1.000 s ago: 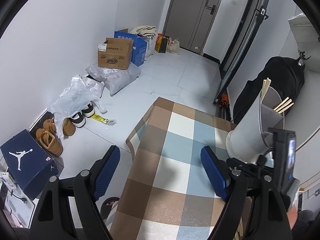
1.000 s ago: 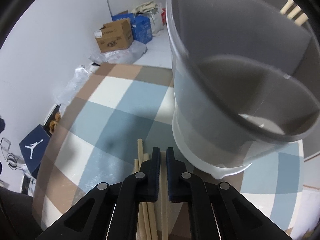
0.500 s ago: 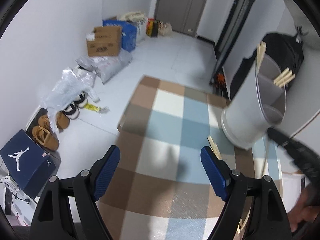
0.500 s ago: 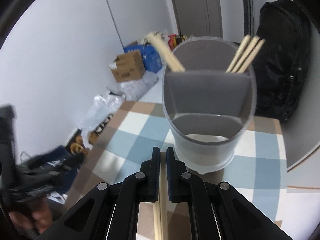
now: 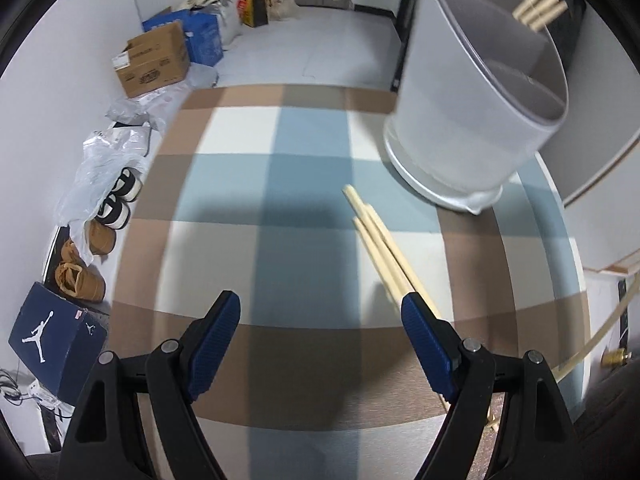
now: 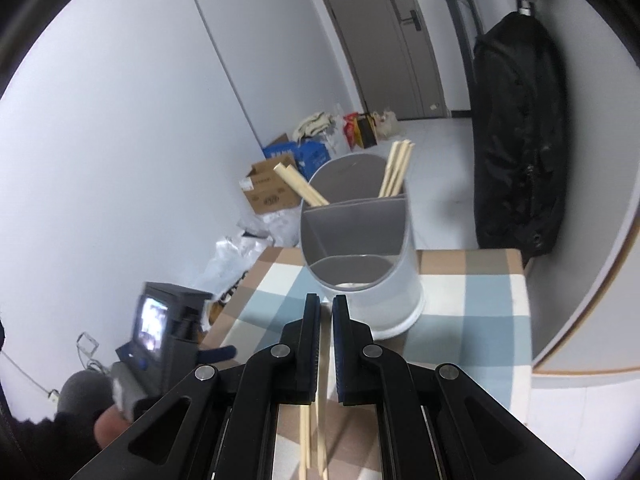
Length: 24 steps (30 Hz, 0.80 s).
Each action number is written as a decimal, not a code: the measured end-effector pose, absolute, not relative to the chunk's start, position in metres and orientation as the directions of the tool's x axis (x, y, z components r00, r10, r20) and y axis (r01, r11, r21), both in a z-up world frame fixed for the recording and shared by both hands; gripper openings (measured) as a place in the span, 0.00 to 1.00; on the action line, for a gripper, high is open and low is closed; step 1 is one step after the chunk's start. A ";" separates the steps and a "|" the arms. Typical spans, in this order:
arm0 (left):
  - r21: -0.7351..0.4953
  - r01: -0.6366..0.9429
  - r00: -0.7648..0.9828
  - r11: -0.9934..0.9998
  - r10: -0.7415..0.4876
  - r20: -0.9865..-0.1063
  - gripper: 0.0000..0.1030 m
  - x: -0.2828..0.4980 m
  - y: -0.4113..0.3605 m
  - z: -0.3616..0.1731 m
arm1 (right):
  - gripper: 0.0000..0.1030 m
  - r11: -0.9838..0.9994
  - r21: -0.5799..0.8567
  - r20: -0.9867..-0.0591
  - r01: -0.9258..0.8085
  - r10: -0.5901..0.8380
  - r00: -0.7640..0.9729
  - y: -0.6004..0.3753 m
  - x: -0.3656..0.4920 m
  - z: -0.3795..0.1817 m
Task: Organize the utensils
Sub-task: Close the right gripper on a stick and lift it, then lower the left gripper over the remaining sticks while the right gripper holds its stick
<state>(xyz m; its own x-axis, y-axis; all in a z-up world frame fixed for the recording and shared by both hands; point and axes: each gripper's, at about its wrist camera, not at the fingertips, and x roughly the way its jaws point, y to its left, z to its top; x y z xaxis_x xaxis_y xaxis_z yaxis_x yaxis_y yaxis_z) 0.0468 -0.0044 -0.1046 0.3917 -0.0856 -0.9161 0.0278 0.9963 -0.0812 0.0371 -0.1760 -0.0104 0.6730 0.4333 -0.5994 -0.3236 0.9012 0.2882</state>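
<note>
A: Start from the right gripper. How do its jaws stand?

B: They are almost together, clamped on one thin pale wooden chopstick. The stick runs between the pads and hangs down below them, along the line of the fingers.

A: And where must it go?

B: To the grey plastic utensil holder with inner dividers. It stands straight ahead of the right gripper and a little lower, near the far edge of the table with the checked blue, beige and brown cloth. Its back compartments already have chopsticks leaning in them; the front one looks empty. I judge the stick must be turned more upright before it can drop inside.

A: What about the left gripper?

B: Its blue pads are wide apart and hold nothing. It points down at the cloth. The loose wooden chopsticks on the cloth lie just ahead of its right finger, and that finger covers their near ends. Their long axis goes diagonally, from the near right side toward the middle of the table.

A: So which hand is nearer to those?

B: The left one, clearly. To grip across them it seems to need a shift to the right.
</note>
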 end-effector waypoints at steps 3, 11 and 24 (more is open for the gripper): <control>-0.067 0.019 0.378 0.998 -0.069 -0.923 0.77 0.048 -0.008 -0.108 | 0.05 0.898 0.293 -0.583 -0.329 0.440 0.683 -0.189 0.032 -0.010; -0.037 -0.040 0.347 0.999 -0.021 -0.938 0.77 0.057 -0.008 -0.118 | 0.05 0.878 0.346 -0.544 -0.330 0.474 0.692 -0.208 0.028 -0.012; -0.008 -0.064 0.337 0.998 0.014 -0.941 0.77 0.062 -0.011 -0.121 | 0.05 0.866 0.389 -0.521 -0.315 0.489 0.700 -0.219 0.028 -0.014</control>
